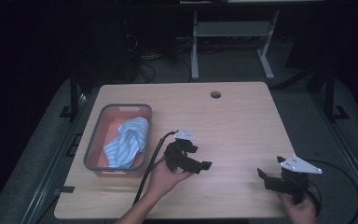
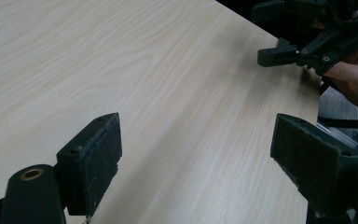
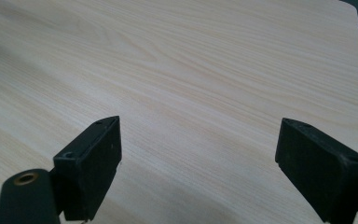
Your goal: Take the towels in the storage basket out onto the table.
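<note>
Your left gripper (image 1: 200, 164) hangs over the pale wood-grain table (image 1: 242, 121) with its jaws spread wide and nothing between them; your right gripper (image 1: 263, 175), near the table's front right corner, is spread and empty too. The crumpled blue-and-white striped cloth (image 1: 127, 141) lies just off your left gripper's cable side, inside the grey-rimmed rectangular plastic bin with the reddish floor (image 1: 92, 140). One soft fold rises toward the rim nearest that gripper. I'd judge the trailing cable the main hazard: swing the left hand wide and it could snag the rim and drag the light bin. The smooth tabletop offers little friction to stop it. The rough pads (image 2: 103, 156) could also catch the limp fabric.
</note>
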A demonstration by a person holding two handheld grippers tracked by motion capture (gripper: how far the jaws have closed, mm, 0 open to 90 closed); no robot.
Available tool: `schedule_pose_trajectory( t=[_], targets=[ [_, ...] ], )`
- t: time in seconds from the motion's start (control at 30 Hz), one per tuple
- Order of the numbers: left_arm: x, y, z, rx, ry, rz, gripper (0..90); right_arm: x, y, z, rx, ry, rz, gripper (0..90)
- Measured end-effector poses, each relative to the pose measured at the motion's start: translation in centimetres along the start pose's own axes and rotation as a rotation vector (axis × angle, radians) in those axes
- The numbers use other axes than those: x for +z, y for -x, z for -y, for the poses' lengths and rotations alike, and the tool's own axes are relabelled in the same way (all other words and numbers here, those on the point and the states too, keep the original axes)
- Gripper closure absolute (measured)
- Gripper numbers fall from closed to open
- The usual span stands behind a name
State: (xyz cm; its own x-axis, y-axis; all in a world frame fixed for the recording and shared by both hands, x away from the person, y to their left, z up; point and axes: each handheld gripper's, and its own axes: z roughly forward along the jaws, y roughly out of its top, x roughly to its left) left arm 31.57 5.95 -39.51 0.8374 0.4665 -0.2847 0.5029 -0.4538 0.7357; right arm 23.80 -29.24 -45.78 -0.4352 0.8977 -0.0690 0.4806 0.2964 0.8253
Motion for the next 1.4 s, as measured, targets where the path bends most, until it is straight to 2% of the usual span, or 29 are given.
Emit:
schedule_pose_trajectory(
  t=[0.07,0.37,0.43,0.63,0.9,1.03,1.4],
  targets=[
    [0.0,-0.1,-0.3,0.003,-0.005,-0.006,16.2,0.0,0.0,0.0,0.002,0.002,0.0,13.9],
    [-0.2,-0.7,-1.4,-0.001,-0.017,0.022,16.2,0.2,0.0,-0.1,0.0,0.001,-0.004,13.9],
    [-0.3,-0.8,-1.6,-0.004,-0.013,0.007,16.2,0.1,-0.1,-0.1,-0.002,0.0,-0.002,13.9],
    [-1.0,-1.2,-2.2,-0.008,-0.014,0.002,16.6,0.2,-0.2,0.0,-0.003,-0.002,-0.003,13.9],
    [-2.7,-2.1,-3.7,-0.006,-0.011,-0.014,16.6,0.2,-0.1,0.0,-0.002,0.0,0.0,13.9],
    [-3.9,-2.8,-4.1,-0.026,-0.006,-0.025,16.6,0.2,-0.2,-0.1,-0.004,-0.002,-0.001,13.9],
    [-5.7,-3.8,-4.5,-0.034,-0.02,-0.052,16.6,0.2,-0.3,-0.2,-0.012,0.0,-0.003,13.9]
  ],
)
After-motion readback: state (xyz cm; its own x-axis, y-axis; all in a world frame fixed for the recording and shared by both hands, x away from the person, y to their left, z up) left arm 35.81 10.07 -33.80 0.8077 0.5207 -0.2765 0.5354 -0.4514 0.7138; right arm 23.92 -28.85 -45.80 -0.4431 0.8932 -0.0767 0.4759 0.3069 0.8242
